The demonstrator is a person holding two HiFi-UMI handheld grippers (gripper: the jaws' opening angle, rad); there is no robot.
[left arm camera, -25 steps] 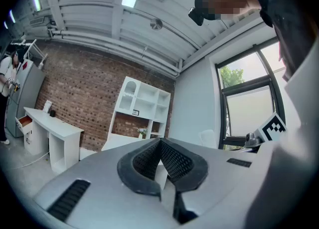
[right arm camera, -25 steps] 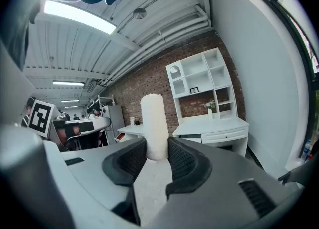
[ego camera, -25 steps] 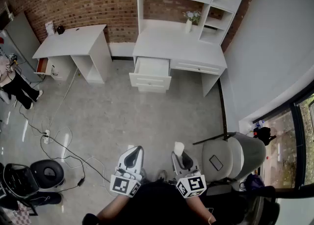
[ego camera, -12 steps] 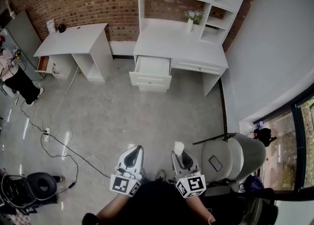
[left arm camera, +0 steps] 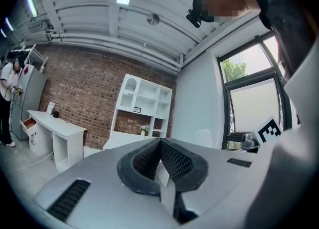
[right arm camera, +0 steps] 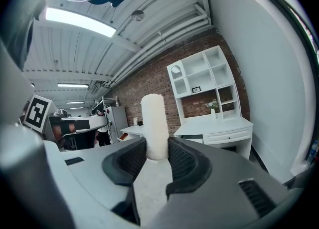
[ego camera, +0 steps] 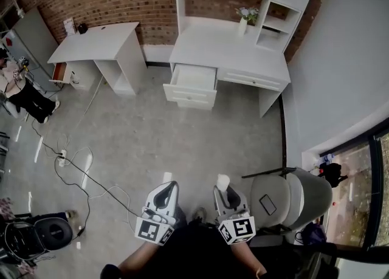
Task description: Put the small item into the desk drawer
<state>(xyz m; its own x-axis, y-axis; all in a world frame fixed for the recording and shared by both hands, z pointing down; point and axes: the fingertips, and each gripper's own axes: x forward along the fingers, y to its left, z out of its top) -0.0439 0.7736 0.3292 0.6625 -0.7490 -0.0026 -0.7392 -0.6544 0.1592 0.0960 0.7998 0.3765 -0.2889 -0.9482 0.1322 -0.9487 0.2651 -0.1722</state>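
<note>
The small item is a white cylinder standing upright between the pads of my right gripper, which is shut on it low in the head view. In the right gripper view the white item rises above my right gripper. My left gripper is beside it, shut and holding nothing, and its pads meet at the tip in the left gripper view. Far ahead stands the white desk with a shelf unit on top. Its left drawer is pulled open.
A second white desk stands at the back left along the brick wall. Cables trail over the grey floor on the left. A grey chair is close on my right, a black stool at lower left, and a person at the left edge.
The head view has shifted a little, so the desks sit slightly further right and lower. The black stool now lies further down in the view. Both grippers hold the same pose.
</note>
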